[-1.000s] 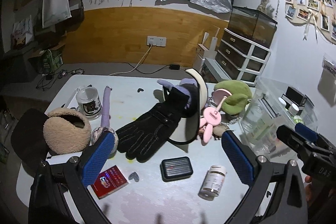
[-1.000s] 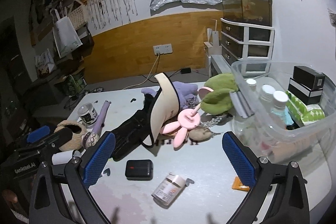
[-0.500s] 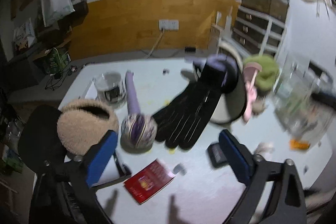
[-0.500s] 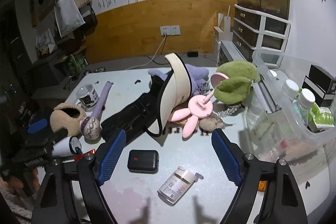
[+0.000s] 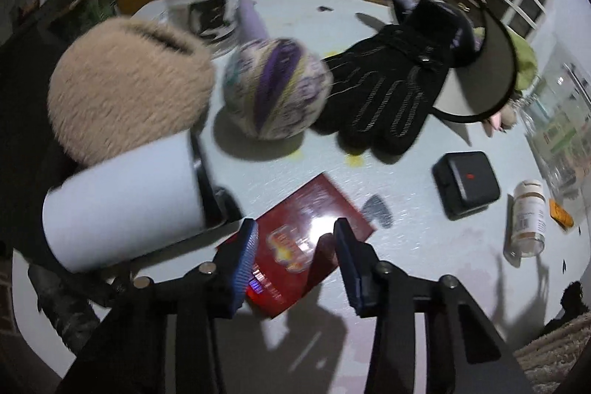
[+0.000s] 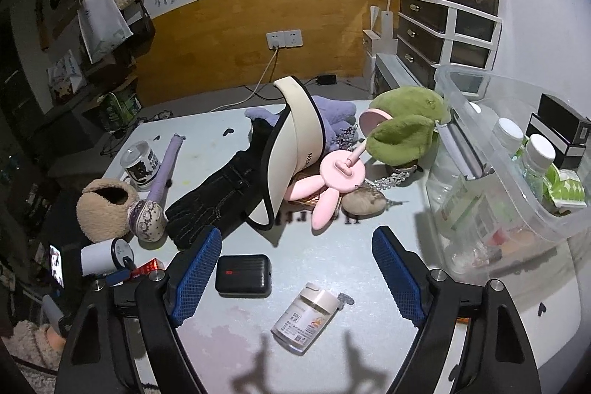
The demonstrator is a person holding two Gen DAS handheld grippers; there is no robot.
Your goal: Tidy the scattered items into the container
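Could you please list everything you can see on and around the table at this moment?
Red booklet: 1, dark red, flat between the left tool's fingers.
Lint roller: 1, white, left of booklet.
Earmuff: 1, beige, table's left.
Glove: 1, black, centre.
Visor: 1, cream, propped on glove.
Black case: 1, front centre.
Pill bottle: 1, white, lying near front.
Clear bin: 1, right, holding bottles and boxes.
Left tool: open, over booklet.
Right tool: open, above table.
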